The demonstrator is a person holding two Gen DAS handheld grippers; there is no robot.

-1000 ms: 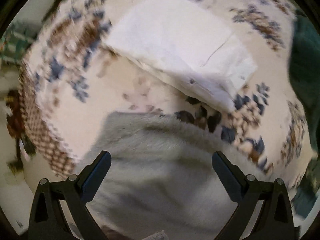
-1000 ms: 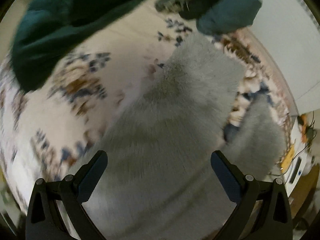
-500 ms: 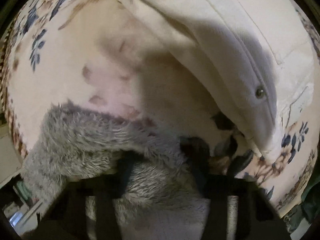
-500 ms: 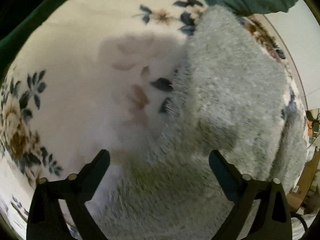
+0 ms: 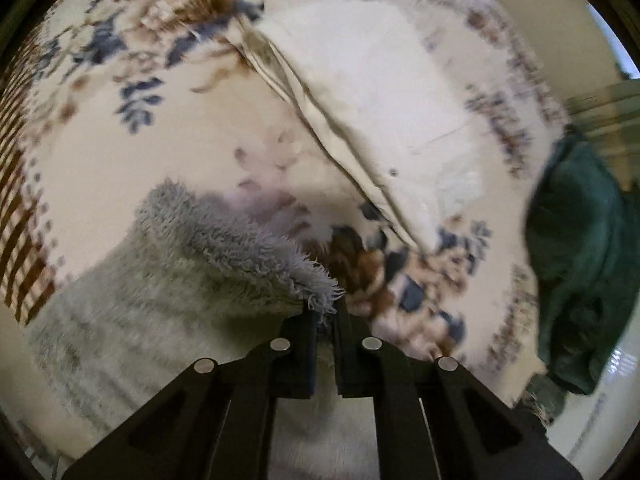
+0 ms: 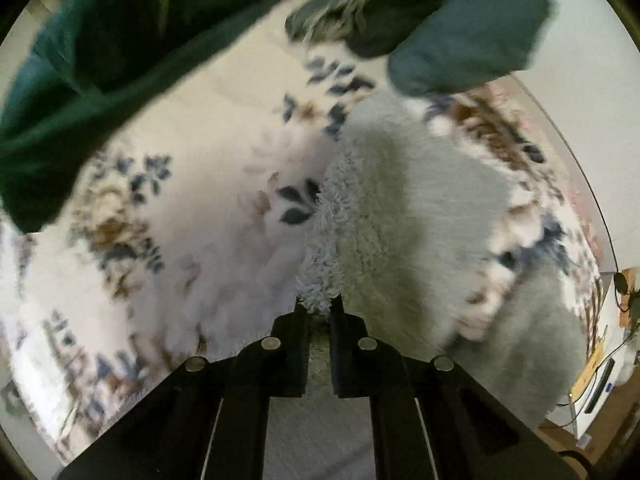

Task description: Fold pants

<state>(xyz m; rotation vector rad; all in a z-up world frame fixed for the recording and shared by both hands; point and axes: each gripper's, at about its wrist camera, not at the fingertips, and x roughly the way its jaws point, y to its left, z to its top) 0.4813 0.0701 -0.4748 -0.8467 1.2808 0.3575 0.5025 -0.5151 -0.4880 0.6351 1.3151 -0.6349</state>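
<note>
The fluffy grey pants (image 5: 168,288) lie on a floral blanket (image 5: 132,152). My left gripper (image 5: 325,308) is shut on a corner of their edge and lifts it off the blanket. In the right wrist view the grey pants (image 6: 400,220) stretch away from me, and my right gripper (image 6: 319,309) is shut on another tuft of their edge, also raised. A second part of the pants (image 6: 536,344) lies at the lower right.
A folded white garment (image 5: 380,112) lies just beyond the pants. Dark green clothes sit at the right (image 5: 580,264) and at the upper left in the right wrist view (image 6: 100,64). A blue-grey garment (image 6: 472,28) lies at the far end. A desk with cables (image 6: 600,368) stands beyond the blanket.
Both grippers were open above the pants one second ago. They came down onto the edge, shut on it, and now lift it off the blanket.
</note>
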